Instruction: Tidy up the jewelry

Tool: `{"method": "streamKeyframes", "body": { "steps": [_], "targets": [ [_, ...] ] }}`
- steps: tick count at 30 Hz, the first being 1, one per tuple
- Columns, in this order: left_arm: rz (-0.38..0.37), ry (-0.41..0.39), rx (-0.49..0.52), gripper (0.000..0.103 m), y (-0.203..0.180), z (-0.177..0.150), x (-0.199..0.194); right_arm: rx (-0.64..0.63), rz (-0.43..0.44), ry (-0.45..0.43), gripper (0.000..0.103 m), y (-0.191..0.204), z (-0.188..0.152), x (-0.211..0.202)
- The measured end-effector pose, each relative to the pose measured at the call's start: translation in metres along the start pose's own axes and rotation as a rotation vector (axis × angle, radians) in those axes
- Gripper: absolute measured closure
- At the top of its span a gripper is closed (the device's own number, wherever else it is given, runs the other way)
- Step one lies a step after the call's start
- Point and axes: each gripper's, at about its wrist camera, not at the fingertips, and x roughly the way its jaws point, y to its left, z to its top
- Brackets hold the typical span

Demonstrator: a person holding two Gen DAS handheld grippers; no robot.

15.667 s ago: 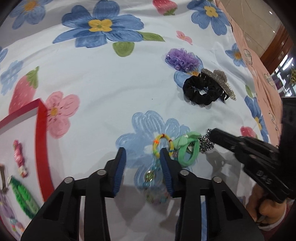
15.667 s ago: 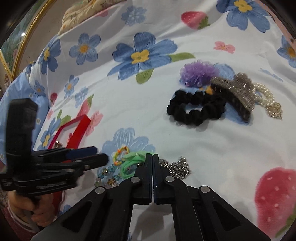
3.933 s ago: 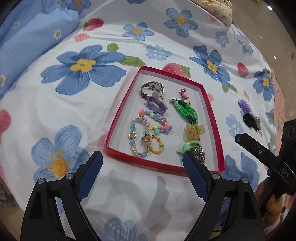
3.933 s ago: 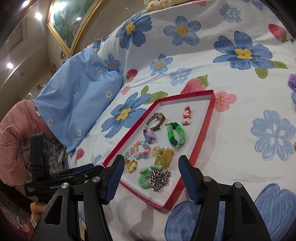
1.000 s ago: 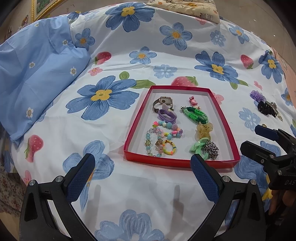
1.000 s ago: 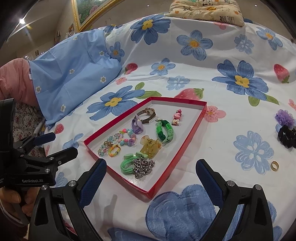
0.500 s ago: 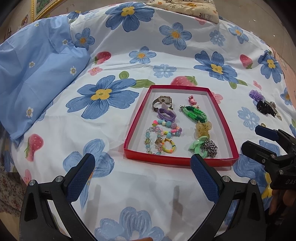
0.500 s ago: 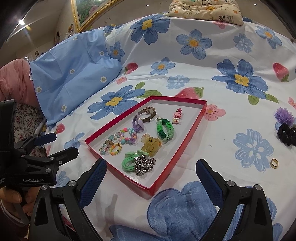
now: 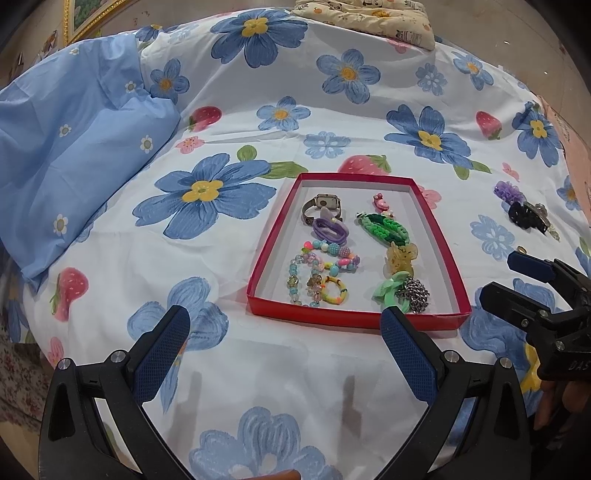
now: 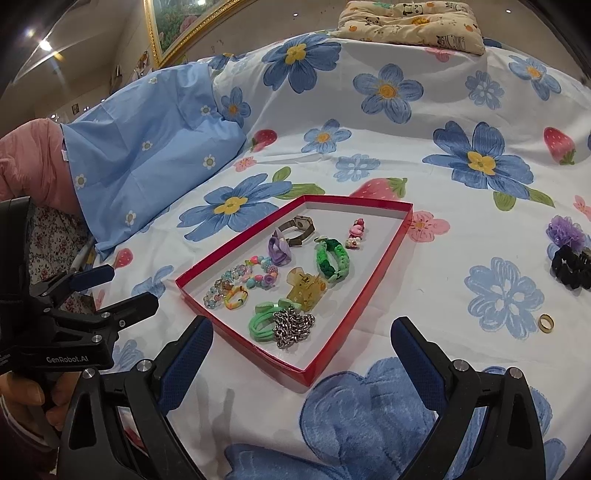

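A shallow red-rimmed tray (image 9: 272,236) (image 10: 373,284) lies on the flowered bedsheet. It holds a watch (image 9: 321,205), a purple hair tie (image 9: 330,229), bead bracelets (image 9: 319,269), a green braided band (image 9: 388,228), an amber claw clip (image 10: 306,290), a green hair tie (image 10: 264,321) and a silver chain (image 10: 293,326). A gold ring (image 10: 545,323), a black scrunchie (image 10: 570,266) and a purple scrunchie (image 10: 565,229) lie on the sheet to the right of the tray. My left gripper (image 9: 284,332) and my right gripper (image 10: 301,341) are wide open and empty, held near the tray's front edge.
A light blue pillow (image 9: 74,155) lies at the left. A cream patterned cushion (image 10: 410,22) lies at the far edge of the bed. A silver hair clip (image 9: 539,210) rests against the black scrunchie. A framed picture hangs on the wall behind.
Over the last second both grippers stayed open and nearly still. Earlier the green hair tie, the chain and the bead bracelet were carried from the sheet into the tray.
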Motion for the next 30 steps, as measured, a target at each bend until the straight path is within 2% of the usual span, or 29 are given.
{"method": "streamKeyframes", "body": {
  "steps": [30],
  "targets": [
    [0.009,-0.006,0.005,0.0,0.0041,-0.0012,-0.0031,0.004,0.005,-0.005,0.005,0.0021,0.0013,-0.004]
  ]
}}
